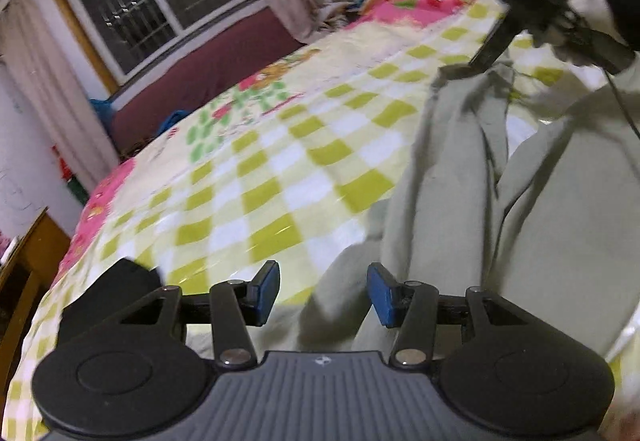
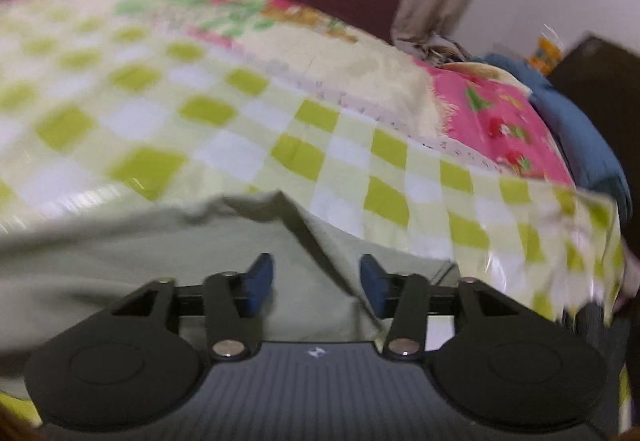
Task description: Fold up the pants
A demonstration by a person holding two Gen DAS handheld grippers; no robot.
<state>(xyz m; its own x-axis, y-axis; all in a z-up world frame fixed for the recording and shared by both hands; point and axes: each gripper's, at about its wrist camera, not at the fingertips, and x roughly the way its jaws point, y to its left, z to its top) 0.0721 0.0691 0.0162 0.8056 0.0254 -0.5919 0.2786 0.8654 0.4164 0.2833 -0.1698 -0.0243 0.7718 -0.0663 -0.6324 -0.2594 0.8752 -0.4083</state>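
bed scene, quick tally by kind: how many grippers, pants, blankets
grippers: 2, the left gripper and the right gripper, both with jaws open over the cloth
pants: 1, pale grey-green pants
blankets: 1, green-and-white checked blanket with pink border
total: 4
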